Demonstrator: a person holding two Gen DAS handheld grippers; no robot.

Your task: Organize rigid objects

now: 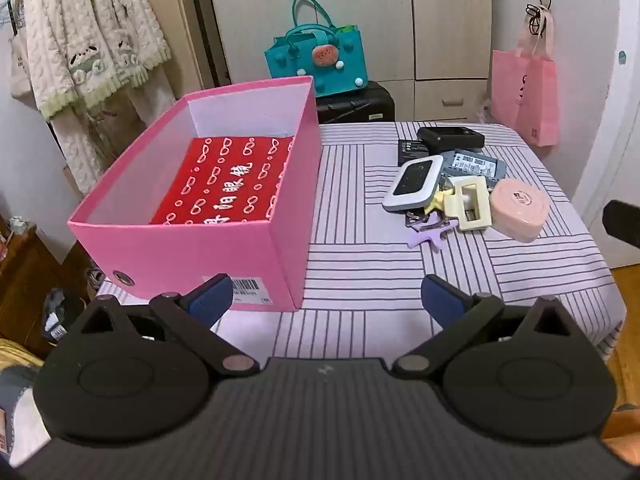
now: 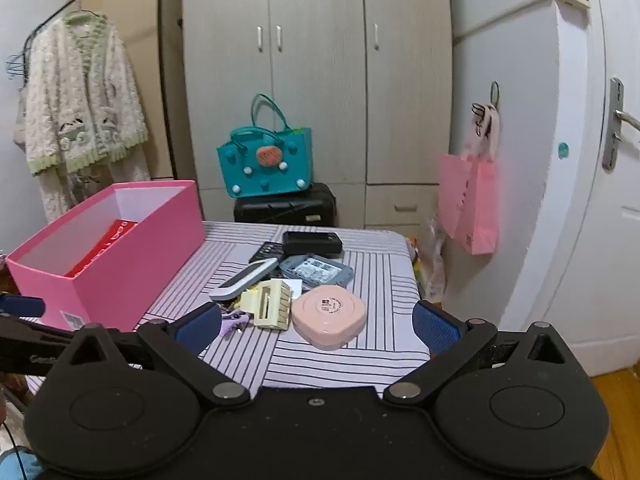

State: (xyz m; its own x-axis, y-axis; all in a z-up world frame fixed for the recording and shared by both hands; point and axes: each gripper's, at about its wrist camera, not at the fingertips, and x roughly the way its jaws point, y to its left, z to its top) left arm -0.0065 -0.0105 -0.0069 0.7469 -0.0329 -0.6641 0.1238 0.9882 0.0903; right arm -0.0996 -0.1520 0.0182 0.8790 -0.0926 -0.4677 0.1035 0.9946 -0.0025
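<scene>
While both my claws hang over the near edge of the table [image 1: 360,264], its cloth shows as a soft lilac weave crossed by blocks of thin dark stripes. My left gripper [image 1: 326,300] is spread wide, its blue ribbed pads [image 1: 212,296] holding nothing, matte black linkages folding back behind them. At eleven o'clock from it stands the pink box [image 1: 192,248], a stiff cardboard rectangle with pale inner walls, a metal eyelet and a barcode sticker on its near end. Flat on its bottom lies a red case [image 1: 228,182] printed with white spectacle shapes.

My right gripper [image 2: 318,326] is spread just as wide, empty too, its pads [image 2: 436,326] textured like mesh. Straight ahead at twelve o'clock sits the heap of hard things. Nearest is a pink rounded-square compact [image 2: 328,316], smooth plastic with a printed label. Touching it at nine o'clock is a cream claw clip [image 2: 270,304], boxy and toothed, and beyond that a purple clip [image 2: 234,320], partly hidden by my left pad. A white-edged pocket device [image 2: 244,278] with a glossy black face leans across the pile. Behind it lie a grey labelled slab [image 2: 316,272] and a black oblong case [image 2: 312,242].

Off the table at twelve o'clock, a teal felt bag [image 2: 264,164] rests on a black hard case [image 2: 284,206]. A pink paper bag [image 2: 468,200] hangs at two o'clock.
</scene>
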